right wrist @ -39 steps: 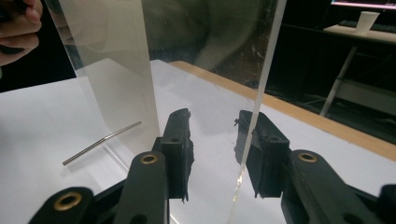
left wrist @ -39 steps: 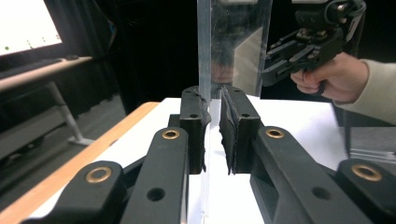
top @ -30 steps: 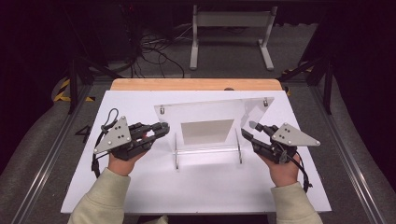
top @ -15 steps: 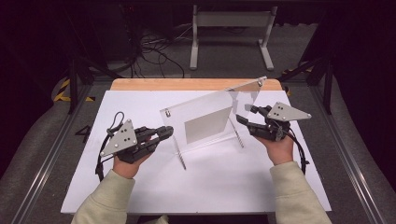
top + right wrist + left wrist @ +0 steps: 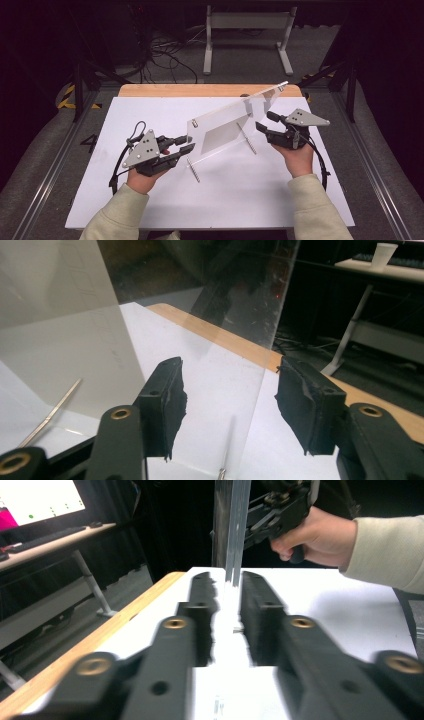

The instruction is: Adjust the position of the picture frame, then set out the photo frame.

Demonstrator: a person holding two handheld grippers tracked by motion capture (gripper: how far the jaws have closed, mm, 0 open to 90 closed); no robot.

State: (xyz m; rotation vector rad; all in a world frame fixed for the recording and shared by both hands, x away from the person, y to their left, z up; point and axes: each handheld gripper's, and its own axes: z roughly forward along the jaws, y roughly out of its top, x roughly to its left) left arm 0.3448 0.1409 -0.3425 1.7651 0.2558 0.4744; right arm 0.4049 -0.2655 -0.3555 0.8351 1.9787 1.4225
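Clear panel (image 5: 235, 120) stands tilted on table (image 5: 150, 210) btwn both tools. Left tool (image 5: 187, 144) jaws just opening, panel edge in gap, untouched. Right tool (image 5: 265, 122) just opening too, panel edge btwn jaws, apart.

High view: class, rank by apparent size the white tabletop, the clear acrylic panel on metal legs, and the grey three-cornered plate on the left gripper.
1. White tabletop, by far the largest.
2. Clear acrylic panel, standing tilted across the table.
3. Grey three-cornered plate, smallest.
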